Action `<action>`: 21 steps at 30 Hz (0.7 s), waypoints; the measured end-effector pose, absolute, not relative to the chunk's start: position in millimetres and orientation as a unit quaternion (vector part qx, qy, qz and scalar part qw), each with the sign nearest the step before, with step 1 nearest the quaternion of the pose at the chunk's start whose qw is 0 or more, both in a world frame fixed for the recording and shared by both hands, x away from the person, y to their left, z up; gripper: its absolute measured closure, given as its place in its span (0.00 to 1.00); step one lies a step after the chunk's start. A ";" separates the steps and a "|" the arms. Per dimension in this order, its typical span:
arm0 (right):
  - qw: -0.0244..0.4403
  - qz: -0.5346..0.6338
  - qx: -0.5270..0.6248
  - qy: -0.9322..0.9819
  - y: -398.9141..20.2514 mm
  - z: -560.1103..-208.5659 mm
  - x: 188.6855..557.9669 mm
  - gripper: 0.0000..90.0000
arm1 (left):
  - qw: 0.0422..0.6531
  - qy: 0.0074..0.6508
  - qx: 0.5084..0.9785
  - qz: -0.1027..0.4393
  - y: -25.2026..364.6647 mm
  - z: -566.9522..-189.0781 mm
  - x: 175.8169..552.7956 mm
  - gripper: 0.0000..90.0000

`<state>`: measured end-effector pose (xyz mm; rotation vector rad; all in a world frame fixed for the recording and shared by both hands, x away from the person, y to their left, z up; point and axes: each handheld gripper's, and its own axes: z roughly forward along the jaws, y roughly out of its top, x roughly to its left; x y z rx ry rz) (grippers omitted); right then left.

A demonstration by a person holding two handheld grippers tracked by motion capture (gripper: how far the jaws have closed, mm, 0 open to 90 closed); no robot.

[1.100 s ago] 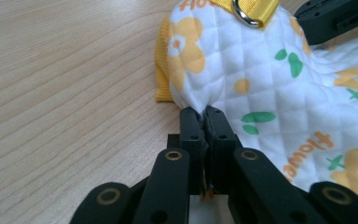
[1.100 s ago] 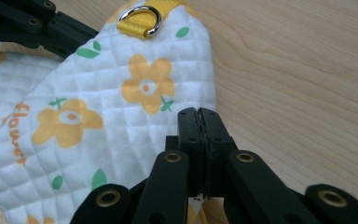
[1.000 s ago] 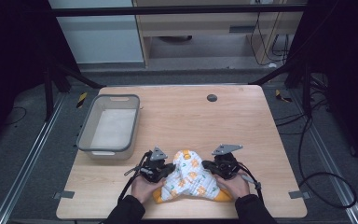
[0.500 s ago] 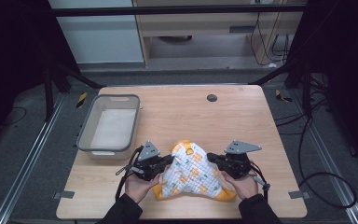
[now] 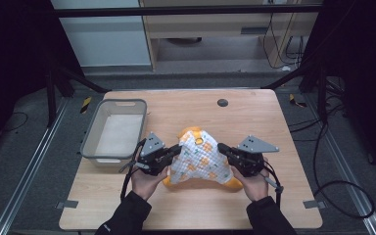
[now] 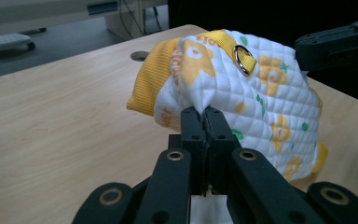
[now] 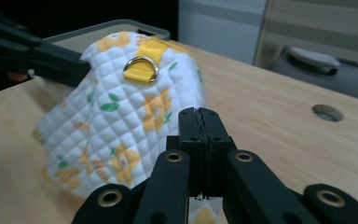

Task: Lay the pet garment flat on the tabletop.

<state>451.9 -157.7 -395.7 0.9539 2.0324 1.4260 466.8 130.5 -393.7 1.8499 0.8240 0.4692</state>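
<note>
A person's two hand-held grippers lift a quilted white garment (image 5: 199,159) with orange flowers and yellow trim above the near half of the wooden table (image 5: 274,127), to the right of the grey plastic bin (image 5: 90,136). The left gripper (image 5: 176,151) is clenched on the garment's left edge, and the right gripper (image 5: 223,148) is clenched on its right edge. A metal D-ring (image 6: 244,59) on a yellow strap sits at the top of the garment.
</note>
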 end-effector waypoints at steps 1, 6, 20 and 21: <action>0.249 0.519 0.355 0.737 -156.6 -396.7 458.4 0.99 | 0.505 0.347 0.764 0.200 129.0 -395.1 473.2 0.98; 0.277 0.479 0.396 0.733 -149.1 -416.9 493.6 0.98 | 0.504 0.401 0.738 0.200 121.4 -414.5 507.8 0.94; 0.293 0.460 0.407 0.733 -185.5 -410.2 473.6 0.60 | 0.482 0.419 0.740 0.210 162.1 -408.0 490.8 0.39; 0.293 0.460 0.407 0.733 -185.5 -410.2 473.6 0.60 | 0.479 0.416 0.744 0.210 165.7 -408.6 486.8 0.39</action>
